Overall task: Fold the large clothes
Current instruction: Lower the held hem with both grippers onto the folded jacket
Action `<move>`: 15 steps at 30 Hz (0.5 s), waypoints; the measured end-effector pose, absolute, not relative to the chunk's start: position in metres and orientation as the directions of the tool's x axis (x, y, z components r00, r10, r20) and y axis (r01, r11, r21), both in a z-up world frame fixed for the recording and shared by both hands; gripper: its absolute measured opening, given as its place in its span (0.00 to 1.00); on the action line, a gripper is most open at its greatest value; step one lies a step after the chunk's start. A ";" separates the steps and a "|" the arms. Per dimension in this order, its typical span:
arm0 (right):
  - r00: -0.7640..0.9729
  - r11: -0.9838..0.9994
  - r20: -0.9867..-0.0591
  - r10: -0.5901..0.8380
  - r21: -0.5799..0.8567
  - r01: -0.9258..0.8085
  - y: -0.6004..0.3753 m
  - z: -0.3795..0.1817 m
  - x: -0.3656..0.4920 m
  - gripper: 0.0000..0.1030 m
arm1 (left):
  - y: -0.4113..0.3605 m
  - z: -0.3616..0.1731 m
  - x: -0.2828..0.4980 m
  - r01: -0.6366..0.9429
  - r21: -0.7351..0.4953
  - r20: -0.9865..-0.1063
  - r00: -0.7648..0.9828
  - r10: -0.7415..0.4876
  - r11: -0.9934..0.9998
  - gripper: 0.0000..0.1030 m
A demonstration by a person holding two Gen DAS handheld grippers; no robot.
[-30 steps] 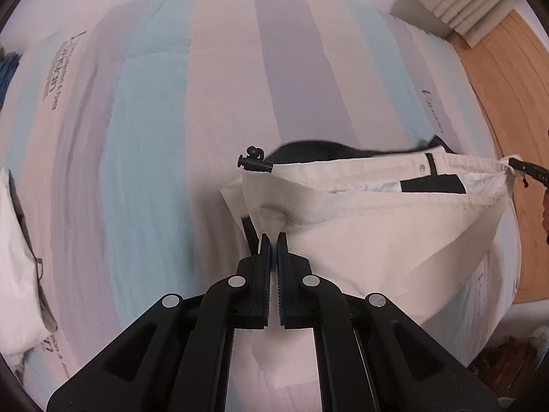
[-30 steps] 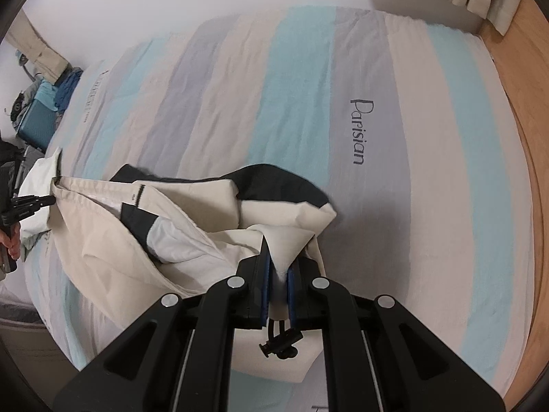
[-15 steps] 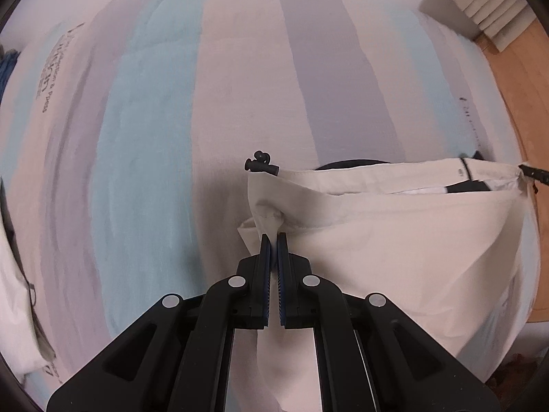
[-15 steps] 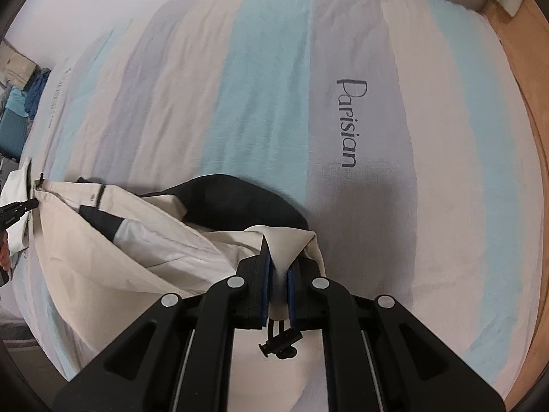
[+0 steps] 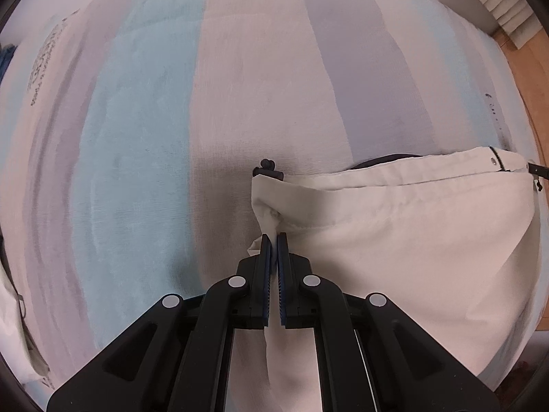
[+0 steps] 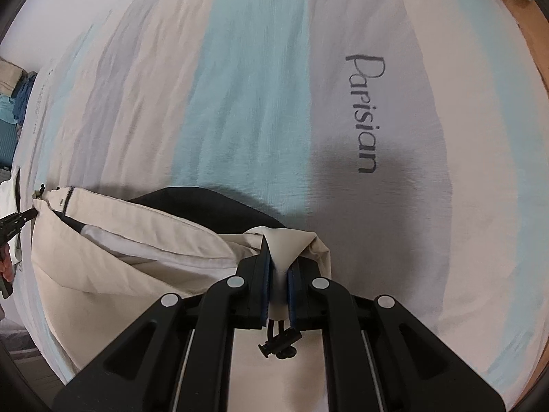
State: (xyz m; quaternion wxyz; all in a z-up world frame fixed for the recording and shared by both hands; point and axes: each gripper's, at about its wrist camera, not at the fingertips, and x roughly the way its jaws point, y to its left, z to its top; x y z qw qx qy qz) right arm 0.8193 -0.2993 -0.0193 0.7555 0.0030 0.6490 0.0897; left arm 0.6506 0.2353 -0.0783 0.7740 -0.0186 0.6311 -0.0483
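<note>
A large cream garment (image 5: 411, 233) with a dark lining (image 6: 206, 206) hangs stretched between my two grippers above the striped bed. My left gripper (image 5: 273, 238) is shut on one hem corner, beside a black cord toggle (image 5: 267, 169). My right gripper (image 6: 278, 261) is shut on the other hem corner of the garment (image 6: 137, 240), with a second cord toggle (image 6: 279, 341) dangling under it. The tip of the right gripper shows at the far right of the left wrist view (image 5: 537, 170); the left gripper shows at the left edge of the right wrist view (image 6: 15, 223).
The bed cover (image 5: 144, 137) has blue, cream and grey stripes and the word "Parisian" (image 6: 365, 113). Wooden floor (image 5: 525, 68) and a curtain (image 5: 504, 10) lie past the far right corner. A pile of clothes (image 6: 13, 103) sits at the left.
Both grippers have moved forward and lower over the bed, carrying the garment with them. The garment is pulled tauter between them, and less dark lining shows.
</note>
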 end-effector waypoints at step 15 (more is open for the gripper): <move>0.146 0.933 -0.922 0.360 0.360 -0.025 -0.325 -0.023 0.822 0.33 | 0.225 -0.079 0.656 0.039 0.015 -0.967 0.254 0.004 0.999 0.08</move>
